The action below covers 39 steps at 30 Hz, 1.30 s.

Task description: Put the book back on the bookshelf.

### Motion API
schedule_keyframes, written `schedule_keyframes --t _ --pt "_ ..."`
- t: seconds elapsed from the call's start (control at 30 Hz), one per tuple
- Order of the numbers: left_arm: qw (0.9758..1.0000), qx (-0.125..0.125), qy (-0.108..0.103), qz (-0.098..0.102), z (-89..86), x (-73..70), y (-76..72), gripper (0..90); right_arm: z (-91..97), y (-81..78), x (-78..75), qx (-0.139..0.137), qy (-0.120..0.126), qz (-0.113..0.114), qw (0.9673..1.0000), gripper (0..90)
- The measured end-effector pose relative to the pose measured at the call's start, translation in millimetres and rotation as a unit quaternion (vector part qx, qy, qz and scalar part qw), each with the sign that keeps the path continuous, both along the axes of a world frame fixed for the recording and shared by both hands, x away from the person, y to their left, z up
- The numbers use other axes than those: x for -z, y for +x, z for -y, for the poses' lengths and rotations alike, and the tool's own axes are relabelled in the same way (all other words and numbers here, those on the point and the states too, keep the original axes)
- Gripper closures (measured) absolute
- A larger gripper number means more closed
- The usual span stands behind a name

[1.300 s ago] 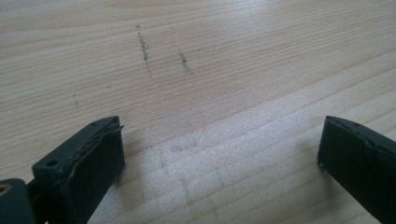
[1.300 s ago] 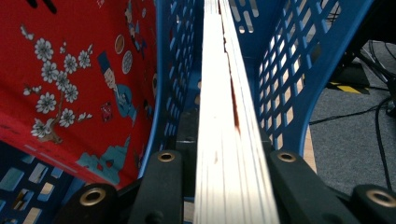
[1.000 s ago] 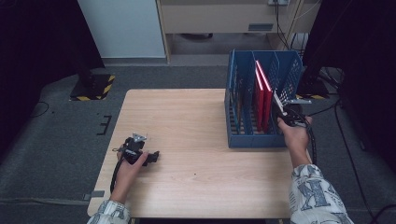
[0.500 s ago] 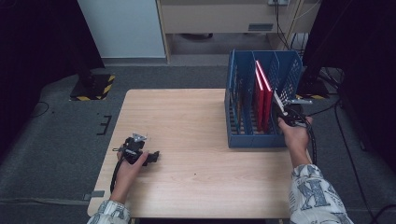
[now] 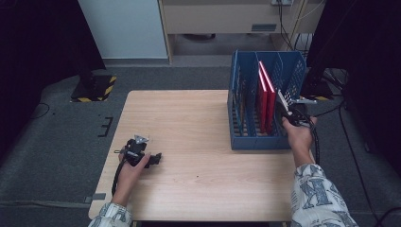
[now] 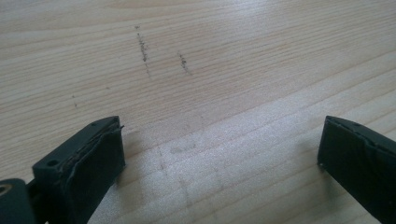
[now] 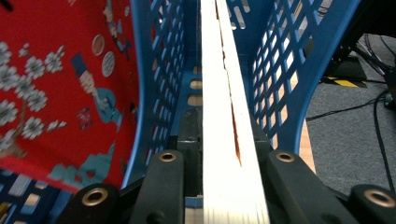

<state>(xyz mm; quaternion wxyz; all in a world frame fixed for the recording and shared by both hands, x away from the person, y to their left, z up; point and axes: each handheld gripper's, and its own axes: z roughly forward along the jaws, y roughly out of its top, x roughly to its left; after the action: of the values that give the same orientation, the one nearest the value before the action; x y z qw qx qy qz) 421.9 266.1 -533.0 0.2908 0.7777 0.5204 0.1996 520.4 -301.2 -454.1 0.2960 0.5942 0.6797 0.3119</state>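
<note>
Right gripper (image 7: pixel 219 186): jaws clamped on the white page edge of a book (image 7: pixel 224 116), standing in the rightmost slot of the blue file rack (image 5: pixel 293 75).
Left gripper (image 5: pixel 142 153): jaws wide apart, empty, resting on the table (image 5: pixel 198 142).
Advice: the book wanted keeping upright, clear of the mesh dividers.

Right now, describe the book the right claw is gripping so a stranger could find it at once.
Start at the blue file rack at the table's right edge. The book stands in its rightmost slot, pinched by the right claw. Unlike the flowered red book one slot over, it shows only white page edges.
</note>
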Motion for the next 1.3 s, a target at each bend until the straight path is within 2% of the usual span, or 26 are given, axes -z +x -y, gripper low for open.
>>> schedule_keyframes --t 0.3,0.47,0.53,0.6,0.77,1.0,1.1,1.13,1.2,1.3 --pt "1.0000 0.001 0.000 0.000 0.3 0.0 0.1 0.0 -1.7 8.5 1.0 0.007 -0.001 -0.002 1.0000 73.7" --pt "1.0000 0.002 0.000 -0.001 0.4 -0.2 0.0 0.1 -1.9 4.3 -1.1 0.002 0.013 0.013 0.9998 63.3" --pt "1.0000 0.002 0.001 -0.001 0.4 -0.2 0.0 0.1 -2.1 2.7 -2.0 0.001 0.016 0.013 0.9998 63.0" --pt "1.0000 0.001 0.000 -0.001 0.4 -0.2 0.0 0.1 -1.5 -3.0 -4.4 -0.005 0.023 0.025 0.9994 57.6" --pt "1.0000 0.001 0.001 -0.001 0.5 -0.3 0.0 0.2 1.2 -10.0 -6.2 -0.008 0.026 0.034 0.9990 55.8" --pt "1.0000 0.000 -0.001 -0.001 0.9 -0.3 -0.1 0.2 7.3 -29.7 -5.4 -0.015 0.044 0.057 0.9973 54.7" --pt "1.0000 0.000 0.000 -0.002 1.1 -0.4 -0.3 0.3 7.7 -33.8 -3.5 -0.018 0.035 0.063 0.9972 55.0" --pt "1.0000 0.000 0.000 -0.002 1.1 -0.4 -0.4 0.3 7.6 -38.8 -1.7 -0.020 0.035 0.072 0.9966 56.3" --pt "1.0000 0.000 0.000 -0.002 1.2 -0.4 -0.4 0.3 7.7 -40.2 -1.2 -0.020 0.036 0.075 0.9963 56.7" --pt "1.0000 0.000 0.000 -0.002 1.2 -0.4 -0.4 0.3 5.9 -45.0 -0.2 -0.026 0.024 0.079 0.9962 60.6"
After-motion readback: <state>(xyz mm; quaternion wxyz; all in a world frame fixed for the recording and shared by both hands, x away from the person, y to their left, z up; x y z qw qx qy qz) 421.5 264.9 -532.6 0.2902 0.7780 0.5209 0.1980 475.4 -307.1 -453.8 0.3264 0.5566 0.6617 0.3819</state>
